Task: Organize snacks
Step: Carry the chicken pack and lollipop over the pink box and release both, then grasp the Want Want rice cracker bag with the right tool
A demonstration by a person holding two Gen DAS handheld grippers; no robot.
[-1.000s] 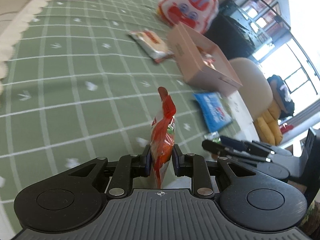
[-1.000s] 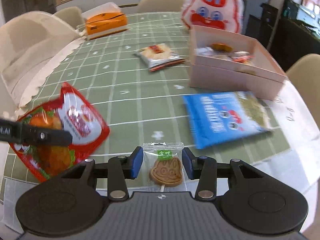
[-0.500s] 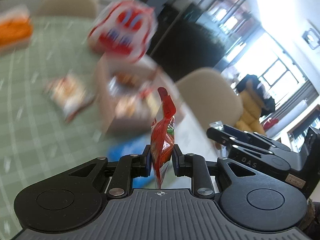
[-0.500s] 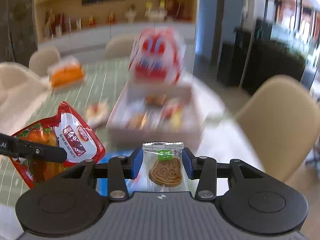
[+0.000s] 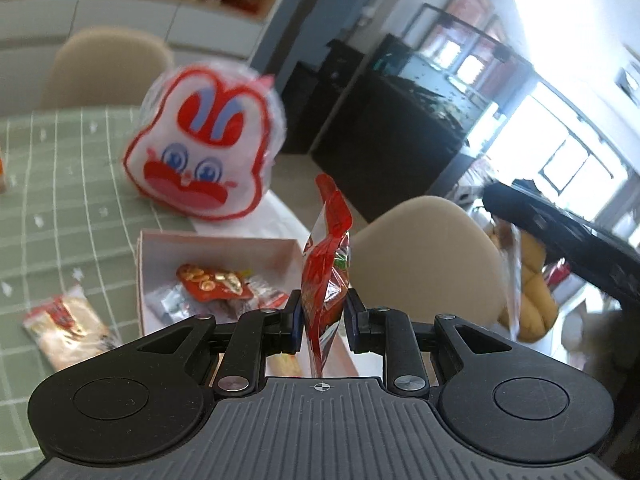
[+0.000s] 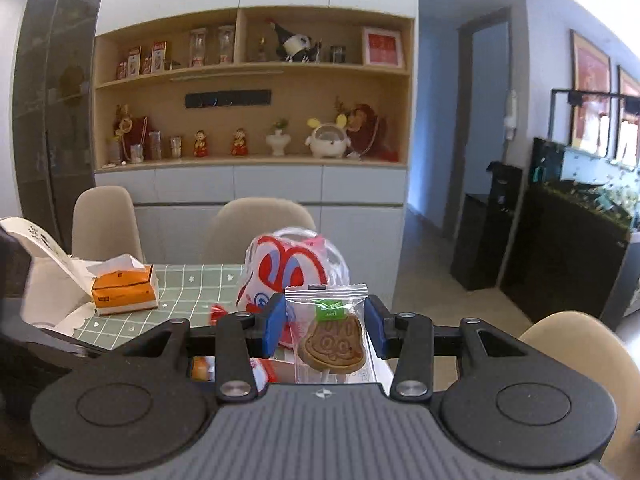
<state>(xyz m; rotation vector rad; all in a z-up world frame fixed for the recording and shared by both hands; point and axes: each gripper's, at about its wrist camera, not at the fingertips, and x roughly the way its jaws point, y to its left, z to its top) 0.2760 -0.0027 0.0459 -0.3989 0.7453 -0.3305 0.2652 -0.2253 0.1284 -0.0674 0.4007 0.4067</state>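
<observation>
My left gripper point(image 5: 322, 316) is shut on a red snack pouch point(image 5: 326, 268), held edge-on above the near corner of the pink box point(image 5: 160, 240). The box holds several small wrapped snacks point(image 5: 212, 286). My right gripper point(image 6: 325, 322) is shut on a clear-wrapped brown lollipop cookie point(image 6: 332, 340), raised high over the table's right end. Part of the box point(image 6: 280, 368) shows below its fingers. The right gripper's body shows at the right of the left wrist view point(image 5: 560, 224).
A rabbit-face bag point(image 5: 204, 148) stands behind the box; it also shows in the right wrist view point(image 6: 288, 272). A cracker packet point(image 5: 66, 330) lies on the green checked tablecloth point(image 5: 60, 200). An orange tissue box point(image 6: 122, 288) sits far left. Beige chairs point(image 5: 424, 264) surround the table.
Both grippers have risen and swung toward the pink box with their snacks held. The view has tilted up from the tabletop to the room.
</observation>
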